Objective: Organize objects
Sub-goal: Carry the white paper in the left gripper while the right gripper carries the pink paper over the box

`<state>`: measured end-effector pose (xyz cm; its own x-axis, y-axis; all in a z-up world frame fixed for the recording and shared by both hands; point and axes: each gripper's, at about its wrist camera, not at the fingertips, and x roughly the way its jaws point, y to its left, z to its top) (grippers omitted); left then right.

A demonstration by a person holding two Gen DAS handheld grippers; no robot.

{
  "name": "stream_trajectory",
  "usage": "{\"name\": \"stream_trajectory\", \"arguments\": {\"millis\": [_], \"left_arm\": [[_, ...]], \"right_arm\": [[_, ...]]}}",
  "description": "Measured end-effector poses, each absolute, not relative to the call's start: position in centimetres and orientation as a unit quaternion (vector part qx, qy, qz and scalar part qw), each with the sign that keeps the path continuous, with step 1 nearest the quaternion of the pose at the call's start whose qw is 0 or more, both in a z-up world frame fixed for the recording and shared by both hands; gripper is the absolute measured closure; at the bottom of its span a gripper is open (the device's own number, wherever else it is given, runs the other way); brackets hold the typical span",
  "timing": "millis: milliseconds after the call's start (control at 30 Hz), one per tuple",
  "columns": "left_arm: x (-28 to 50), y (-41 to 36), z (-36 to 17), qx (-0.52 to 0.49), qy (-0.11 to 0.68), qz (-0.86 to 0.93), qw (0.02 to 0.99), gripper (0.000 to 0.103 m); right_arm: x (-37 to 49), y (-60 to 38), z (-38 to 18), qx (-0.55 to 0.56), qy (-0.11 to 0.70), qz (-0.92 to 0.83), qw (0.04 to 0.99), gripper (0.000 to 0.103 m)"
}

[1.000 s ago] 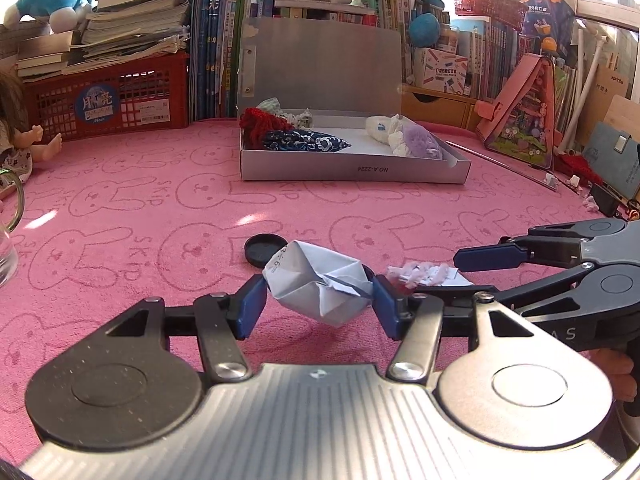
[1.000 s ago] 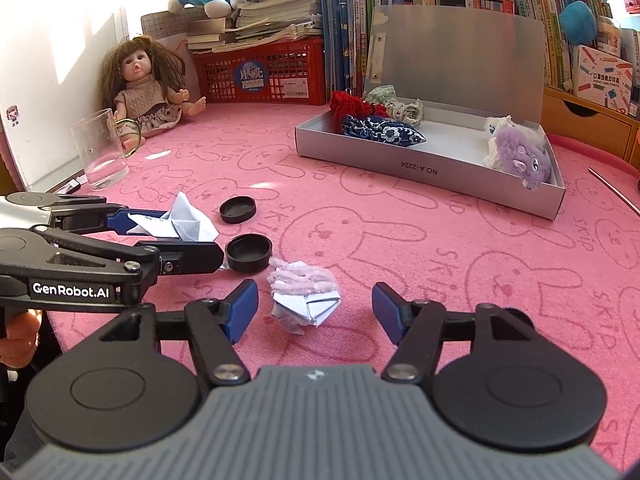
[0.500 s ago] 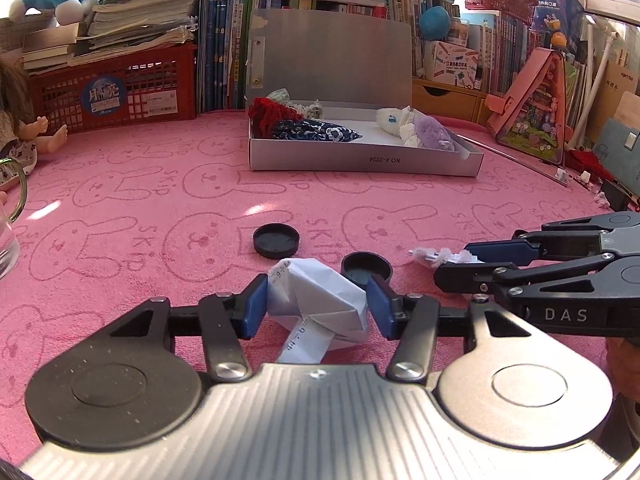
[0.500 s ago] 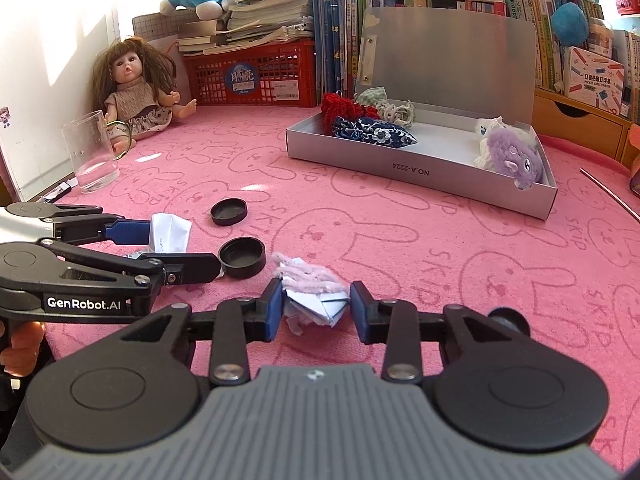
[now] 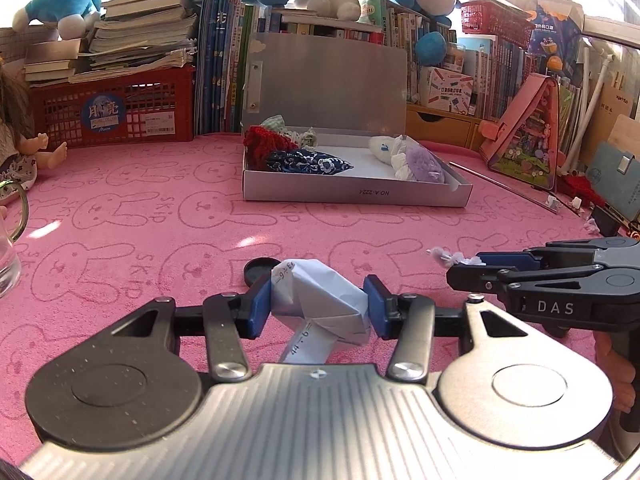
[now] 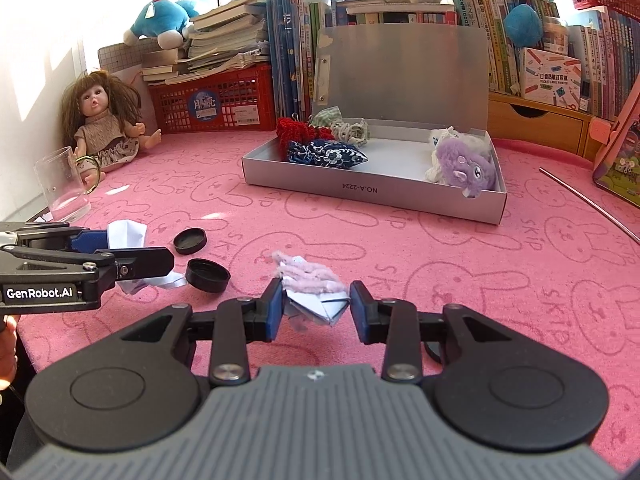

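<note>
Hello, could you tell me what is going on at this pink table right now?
A person is tidying small things with two handheld grippers. The left gripper has its jaws shut on a folded paper shape, and the right gripper has its jaws shut on a smaller paper piece with lilac fuzz. The open grey box behind them already holds soft toys and pouches. Two black caps lie on the cloth.

Left gripper pads clamped on folded white paper with handwritten numbers, low over pink bunny-print cloth. Black cap just behind paper. Right gripper enters from right, jaws pinched on a pale fuzzy bit. Open grey box farther back, holding soft toys
</note>
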<state>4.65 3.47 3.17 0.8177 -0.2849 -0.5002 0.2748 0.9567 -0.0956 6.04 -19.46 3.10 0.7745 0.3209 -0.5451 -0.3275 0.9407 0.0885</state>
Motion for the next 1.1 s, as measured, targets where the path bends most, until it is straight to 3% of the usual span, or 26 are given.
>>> {"name": "stream_trajectory", "arguments": {"millis": [1100], "left_arm": [[12.3, -1.8, 6.4, -0.016, 0.246, -0.163, 0.955, 0.048]], "right_arm": [[8.8, -22.3, 5.9, 0.015, 0.246, 0.106, 0.963, 0.062]]}}
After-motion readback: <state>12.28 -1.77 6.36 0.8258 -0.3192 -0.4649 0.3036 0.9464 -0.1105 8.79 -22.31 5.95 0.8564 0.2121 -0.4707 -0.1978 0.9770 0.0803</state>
